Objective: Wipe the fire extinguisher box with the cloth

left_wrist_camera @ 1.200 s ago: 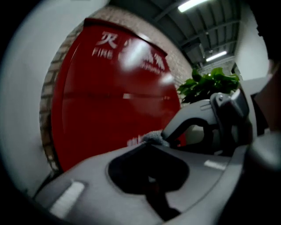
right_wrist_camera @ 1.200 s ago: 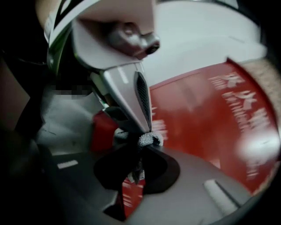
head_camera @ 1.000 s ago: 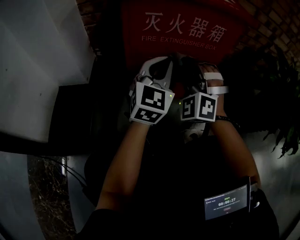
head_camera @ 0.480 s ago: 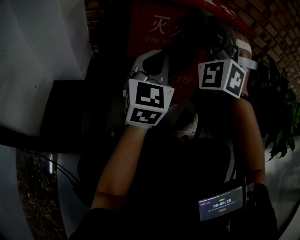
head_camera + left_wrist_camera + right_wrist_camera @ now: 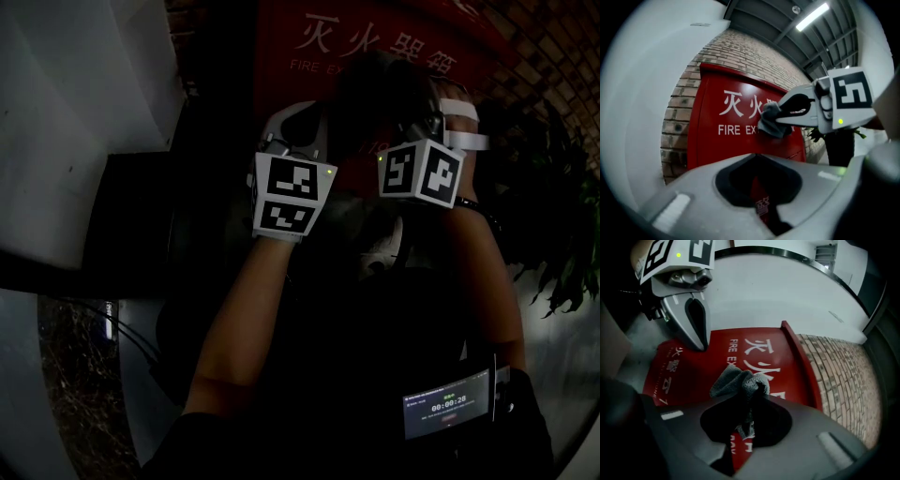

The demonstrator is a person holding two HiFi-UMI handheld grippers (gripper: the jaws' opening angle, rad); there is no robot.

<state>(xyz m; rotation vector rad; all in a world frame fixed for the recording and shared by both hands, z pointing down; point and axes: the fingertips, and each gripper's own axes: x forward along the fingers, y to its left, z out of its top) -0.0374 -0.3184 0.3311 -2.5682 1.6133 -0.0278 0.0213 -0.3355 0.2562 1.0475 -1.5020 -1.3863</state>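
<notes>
The red fire extinguisher box (image 5: 281, 56) stands against a brick wall, with white Chinese and English lettering on its front (image 5: 708, 103). My right gripper (image 5: 751, 391) is shut on a crumpled grey cloth (image 5: 736, 379), which presses against the lettered front of the box (image 5: 689, 376). In the left gripper view the same cloth (image 5: 771, 123) is bunched at the right gripper's tips, over the lettering. My left gripper (image 5: 757, 158) hovers just left of it with its jaws together and nothing between them. Its tips (image 5: 300, 127) stay near the box front.
A white wall (image 5: 75, 112) runs along the left of the box. Brick wall (image 5: 534, 47) and a green plant (image 5: 562, 187) are on the right. Cables (image 5: 122, 328) lie on the floor at lower left. A small screen (image 5: 448, 405) hangs at the person's waist.
My right gripper carried the cloth up and to the right over the box front, then came back down a little. The left gripper has hardly moved.
</notes>
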